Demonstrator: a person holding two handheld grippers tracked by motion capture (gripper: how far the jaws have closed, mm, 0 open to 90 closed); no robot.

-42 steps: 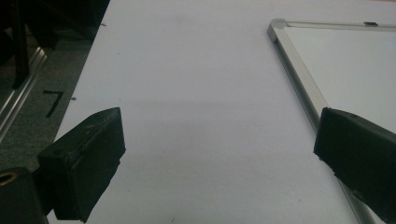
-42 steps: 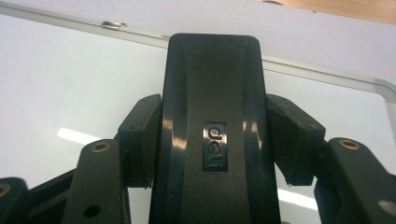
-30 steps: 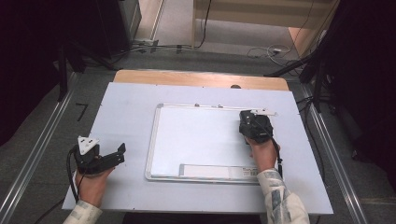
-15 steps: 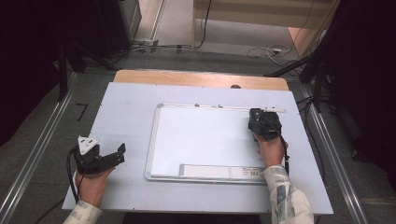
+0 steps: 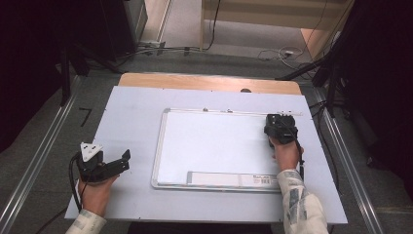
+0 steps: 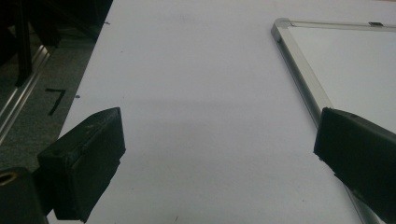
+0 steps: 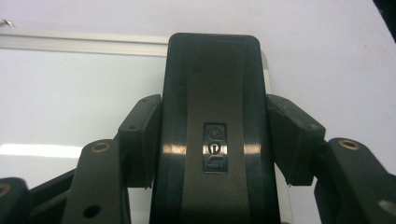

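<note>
Two jaws of the right gripper (image 7: 212, 140) clamp a black eraser (image 7: 212, 116) by its sides (embossed logo facing up), positioned at the right edge of the whiteboard (image 5: 214, 144), near its top corner. Left gripper (image 6: 219, 154) jaws stand wide apart, holding nothing, over the pale table (image 5: 131, 112) beside the whiteboard's left frame.

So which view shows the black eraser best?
The right gripper view: the eraser sits close up between the right claw's jaws, its embossed logo plain, over the whiteboard's right edge. In the high view it is a small dark block under that claw.
</note>
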